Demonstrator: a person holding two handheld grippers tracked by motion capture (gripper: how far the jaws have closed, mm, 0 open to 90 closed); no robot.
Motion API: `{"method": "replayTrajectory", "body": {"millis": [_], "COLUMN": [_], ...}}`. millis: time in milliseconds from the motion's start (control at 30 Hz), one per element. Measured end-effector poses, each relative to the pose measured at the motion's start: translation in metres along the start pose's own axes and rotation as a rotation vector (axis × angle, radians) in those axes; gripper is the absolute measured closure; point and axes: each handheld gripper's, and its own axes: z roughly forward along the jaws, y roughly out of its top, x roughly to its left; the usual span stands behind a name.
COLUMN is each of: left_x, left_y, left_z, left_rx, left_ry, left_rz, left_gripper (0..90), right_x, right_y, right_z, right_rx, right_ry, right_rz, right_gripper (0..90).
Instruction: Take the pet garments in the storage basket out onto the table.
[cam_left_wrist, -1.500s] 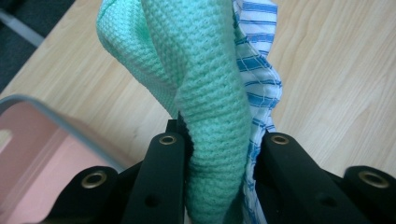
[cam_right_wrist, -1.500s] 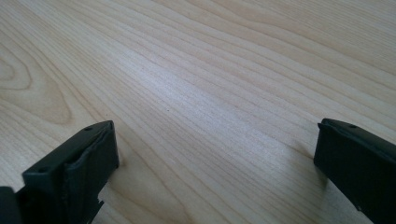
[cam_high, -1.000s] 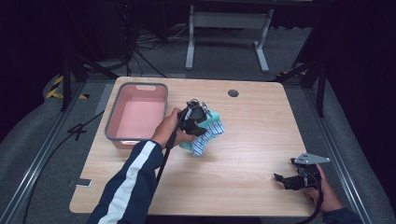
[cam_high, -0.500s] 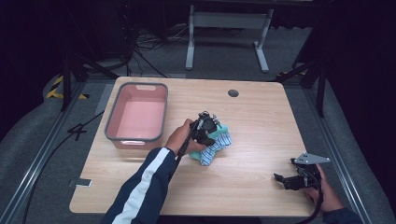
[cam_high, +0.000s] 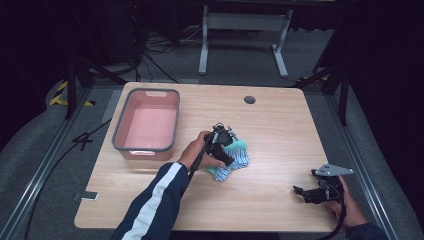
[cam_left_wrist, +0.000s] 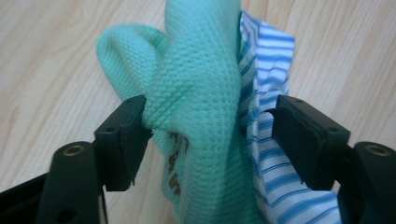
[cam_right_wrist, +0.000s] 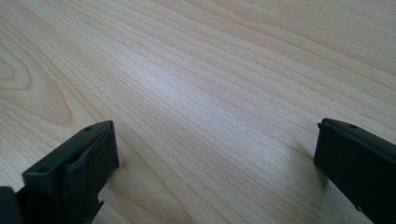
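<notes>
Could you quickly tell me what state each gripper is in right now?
Left gripper: fingers have just been opening, now open; the green cloth and striped cloth sit between them, unclamped.
Right gripper: open, holding nothing, over the table.

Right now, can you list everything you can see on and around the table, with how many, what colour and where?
table: one, light wood, centre.
tub: one, pink with a grey rim, left part of the table, nothing inside.
cloths: two bunched together, one mint green, one blue and white striped, middle of the table.
round cap: one, dark grey, far edge of the table.
metal stand: one, grey, on the floor beyond the table.
left gripper: one, black, jaws just opening with the cloths between them; the right pad stands clear.
right gripper: one, black, open, near right corner, nothing in it.
</notes>
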Motion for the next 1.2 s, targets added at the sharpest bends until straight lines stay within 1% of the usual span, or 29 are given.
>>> {"method": "replayTrajectory", "body": {"millis": [33,67,133,200,233,300,333,400,467,533,600,633,700,733,767,833,867,900,967,1000,1100,1133,1200], "left_x": [0.000,-0.001,-0.002,-0.003,-0.003,-0.004,-0.005,-0.006,-0.005,-0.006,-0.006,-0.007,-0.009,-0.009,-0.011,-0.014,-0.016,-0.017,-0.019,-0.022,-0.024,-0.025,-0.026], "left_y": [0.001,0.001,0.001,-0.001,-0.001,-0.002,-0.003,-0.004,-0.006,-0.009,-0.011,-0.012,-0.014,-0.015,-0.016,-0.018,-0.020,-0.022,-0.024,-0.029,-0.036,-0.039,-0.045], "left_z": [-0.002,-0.004,-0.011,-0.016,-0.020,-0.026,-0.028,-0.032,-0.036,-0.039,-0.042,-0.043,-0.046,-0.047,-0.049,-0.052,-0.053,-0.056,-0.057,-0.061,-0.065,-0.066,-0.068], "left_rx": [0.008,0.002,0.001,-0.009,-0.001,-0.017,-0.017,-0.017,-0.014,-0.019,-0.009,-0.010,-0.001,0.002,0.007,0.014,0.010,0.020,0.018,0.023,0.034,0.035,0.041], "left_ry": [0.009,0.017,0.024,0.026,0.034,0.037,0.036,0.057,0.054,0.060,0.055,0.059,0.054,0.055,0.051,0.058,0.056,0.054,0.053,0.059,0.066,0.059,0.070], "left_rz": [0.006,0.004,0.023,0.029,0.034,0.051,0.057,0.083,0.081,0.079,0.080,0.094,0.097,0.109,0.102,0.136,0.126,0.139,0.144,0.152,0.173,0.174,0.177], "left_gripper": [24.5,22.9,22.4,19.3,18.7,20.5,20.8,20.7,20.8,21.1,21.5,21.5,21.8,21.6,21.8,22.5,22.6,23.0,23.2,23.2,23.6,23.6,23.3], "right_x": [0.000,0.000,0.000,0.000,0.000,0.000,0.000,0.000,0.000,0.000,0.000,0.000,0.000,0.000,0.000,0.000,0.000,0.000,0.000,0.000,0.000,0.000,0.000], "right_y": [0.000,0.000,0.000,0.000,0.000,0.000,0.000,0.000,0.000,0.000,0.000,0.000,0.000,0.000,0.000,0.000,0.000,0.000,0.000,0.000,0.000,0.000,0.000], "right_z": [0.000,0.000,0.000,0.000,0.000,0.000,0.000,0.000,0.000,0.000,0.000,0.000,0.000,0.000,0.000,0.000,0.000,0.000,0.000,0.000,0.000,0.000,0.000], "right_rx": [0.000,0.000,0.000,0.000,0.000,0.000,0.000,0.000,0.000,0.000,0.000,0.000,0.000,0.000,0.000,0.000,0.000,0.000,0.000,0.000,0.000,0.000,0.000], "right_ry": [0.000,0.000,0.000,0.000,0.000,0.000,0.000,0.000,0.000,0.000,0.000,0.000,0.000,0.000,0.000,0.000,0.000,0.000,0.000,0.000,0.000,0.000,0.000], "right_rz": [0.000,-0.001,0.000,0.000,-0.001,-0.001,0.000,-0.001,0.000,-0.001,0.000,0.000,0.000,-0.001,0.000,-0.001,-0.001,0.000,0.000,0.000,-0.001,-0.001,-0.001], "right_gripper": [0.2,0.2,0.2,0.2,0.2,0.2,0.2,0.2,0.2,0.2,0.2,0.2,0.2,0.2,0.2,0.2,0.2,0.2,0.2,0.2,0.2,0.2,0.2]}}
